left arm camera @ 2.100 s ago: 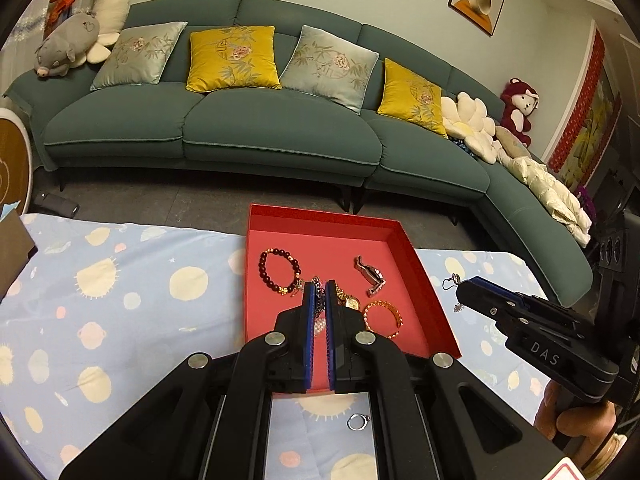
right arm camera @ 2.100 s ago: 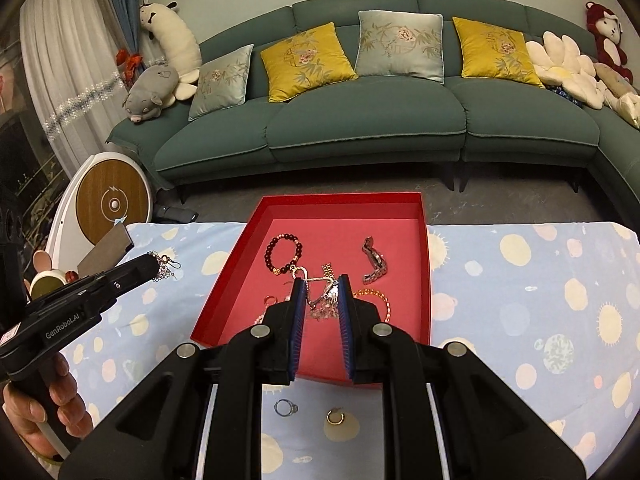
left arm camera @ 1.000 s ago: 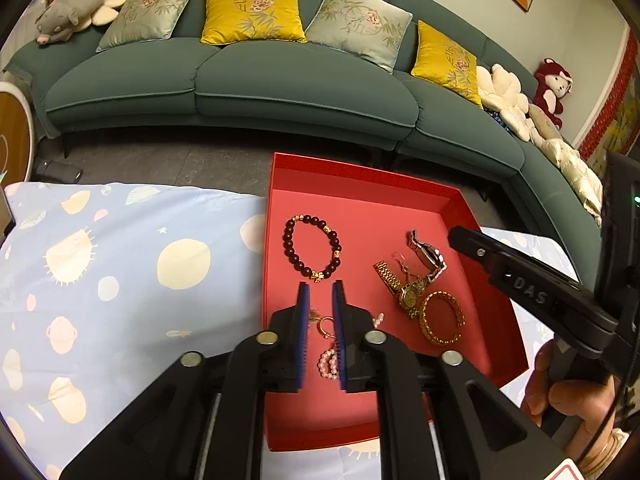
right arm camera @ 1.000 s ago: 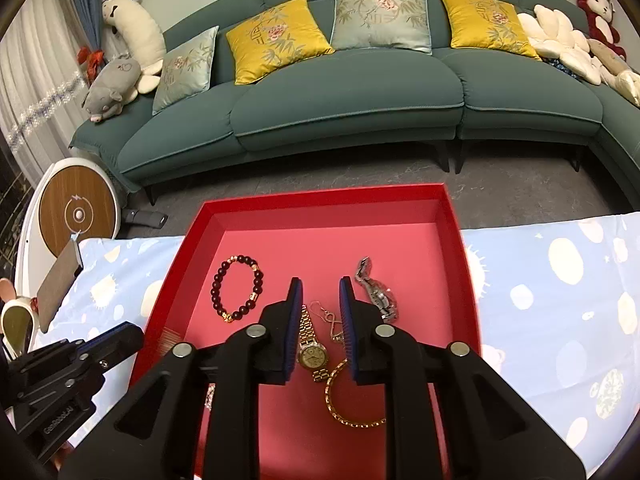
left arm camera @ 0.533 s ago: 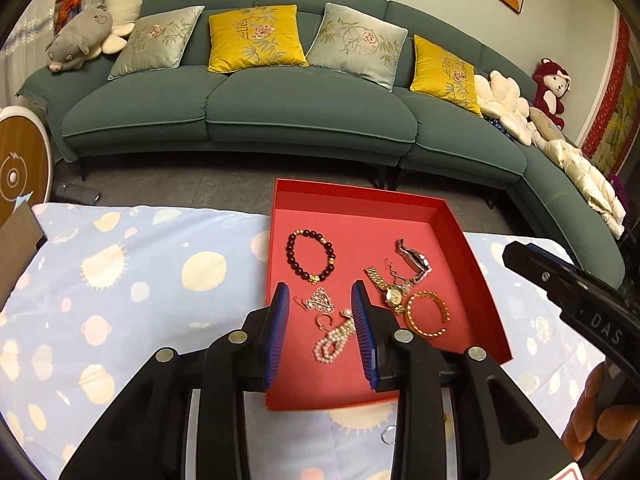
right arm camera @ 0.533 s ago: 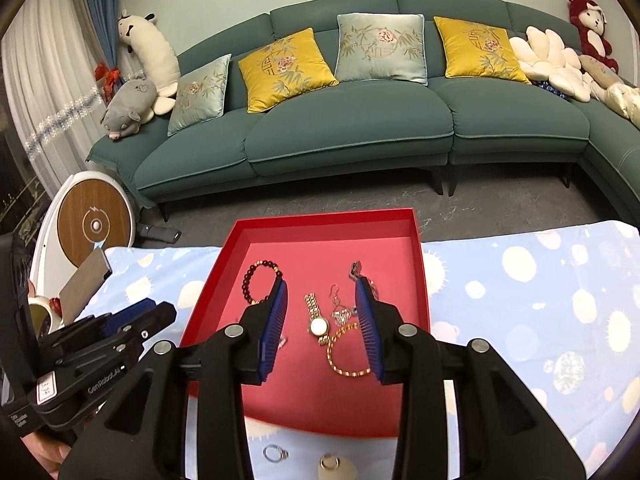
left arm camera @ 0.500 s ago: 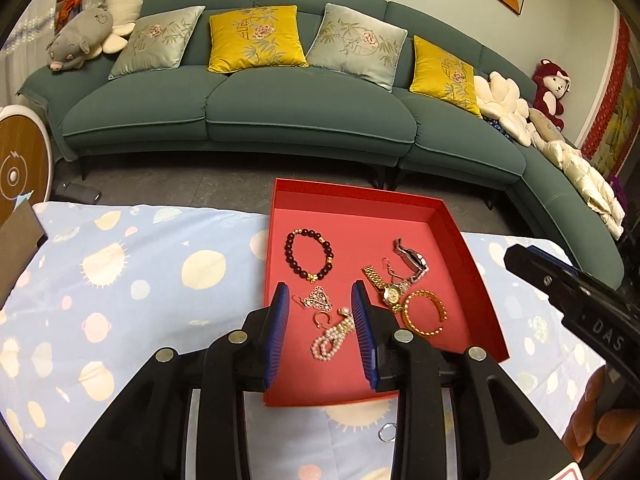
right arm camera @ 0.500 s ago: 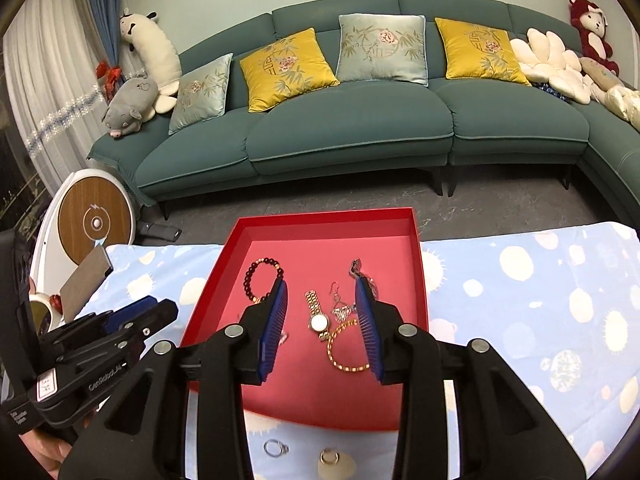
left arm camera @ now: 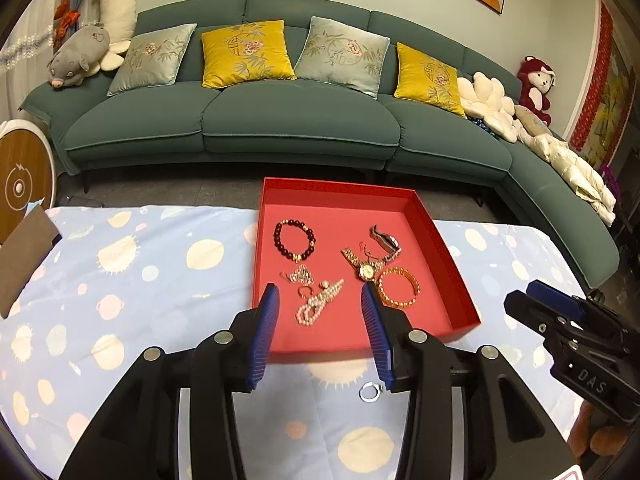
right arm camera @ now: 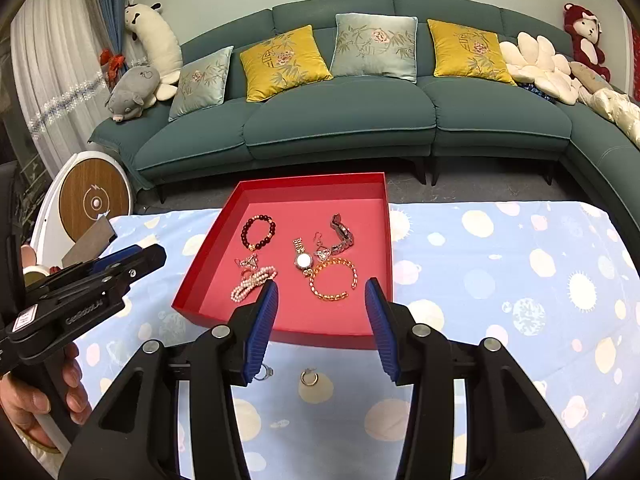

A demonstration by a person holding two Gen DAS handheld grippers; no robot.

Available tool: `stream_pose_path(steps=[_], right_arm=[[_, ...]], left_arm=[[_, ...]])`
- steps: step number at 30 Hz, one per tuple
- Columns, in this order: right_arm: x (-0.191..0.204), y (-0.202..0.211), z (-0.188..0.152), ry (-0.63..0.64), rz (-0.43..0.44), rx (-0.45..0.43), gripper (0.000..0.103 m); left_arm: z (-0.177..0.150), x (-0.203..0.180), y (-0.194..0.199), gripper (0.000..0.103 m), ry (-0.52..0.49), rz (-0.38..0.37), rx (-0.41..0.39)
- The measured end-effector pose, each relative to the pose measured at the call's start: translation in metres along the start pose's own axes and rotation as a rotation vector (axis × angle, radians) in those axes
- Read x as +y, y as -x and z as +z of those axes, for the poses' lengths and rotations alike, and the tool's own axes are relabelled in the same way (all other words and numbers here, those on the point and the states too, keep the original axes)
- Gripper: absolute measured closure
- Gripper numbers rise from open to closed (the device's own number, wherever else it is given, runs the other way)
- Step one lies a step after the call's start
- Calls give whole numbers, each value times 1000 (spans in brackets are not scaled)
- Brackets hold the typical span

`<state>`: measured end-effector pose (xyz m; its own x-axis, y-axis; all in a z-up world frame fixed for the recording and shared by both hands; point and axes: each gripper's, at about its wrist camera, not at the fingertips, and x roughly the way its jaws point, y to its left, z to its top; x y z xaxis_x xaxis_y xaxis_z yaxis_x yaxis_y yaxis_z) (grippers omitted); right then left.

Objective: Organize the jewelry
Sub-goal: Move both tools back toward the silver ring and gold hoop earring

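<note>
A red tray (left arm camera: 448,256) (right arm camera: 204,256) on the spotted cloth holds a dark bead bracelet (left arm camera: 294,239) (right arm camera: 258,232), a pearl bracelet (left arm camera: 318,304) (right arm camera: 252,282), a gold watch (left arm camera: 360,266) (right arm camera: 303,259), a gold bangle (left arm camera: 398,286) (right arm camera: 334,280), a silver watch (left arm camera: 384,240) (right arm camera: 342,234) and earrings (left arm camera: 298,274). A silver ring (left arm camera: 370,392) (right arm camera: 266,372) and a gold ring (right arm camera: 309,377) lie on the cloth in front of the tray. My left gripper (left arm camera: 320,320) and right gripper (right arm camera: 320,316) are open and empty, held above the tray's near edge.
A green sofa (left arm camera: 240,120) with cushions and plush toys stands beyond the table. A brown card (left arm camera: 24,252) lies at the cloth's left edge, next to a round white and wood device (left arm camera: 20,184). The cloth stretches left and right of the tray.
Both grippers opened wide after being shut over the tray, and pulled back toward me. The earrings they carried now lie in the tray.
</note>
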<state>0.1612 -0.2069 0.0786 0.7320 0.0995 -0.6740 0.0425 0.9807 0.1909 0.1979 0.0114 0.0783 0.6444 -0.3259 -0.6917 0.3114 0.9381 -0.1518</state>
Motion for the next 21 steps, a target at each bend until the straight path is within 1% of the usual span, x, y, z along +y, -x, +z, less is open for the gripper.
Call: stream_pose_path(steps=[4,7,11,13,14,17,21], right_arm=[[6,2,-12,38,-12,19,59],[8,1,-28,18,-1,52,55],[14,-12,-52,4,9,112,55],[13,-22,-63,-22,19,148,55],[12,-28,-68,-41,22,168,55],[11,-40,-80,-37,-5,202,55],[8,-50,-87,3,-38,207,55]], left_arm=[[-16,3,10,62,0,13,12],[-24,4,17,62,5,14,13],[-33,4,20,62,10,11,20],[-36,4,17,55,1,30,25],[-39,5,15,55,-2,38,30],[-44,8,11,55,-16,39,53],[-51,14,10,55,-33,52,65]])
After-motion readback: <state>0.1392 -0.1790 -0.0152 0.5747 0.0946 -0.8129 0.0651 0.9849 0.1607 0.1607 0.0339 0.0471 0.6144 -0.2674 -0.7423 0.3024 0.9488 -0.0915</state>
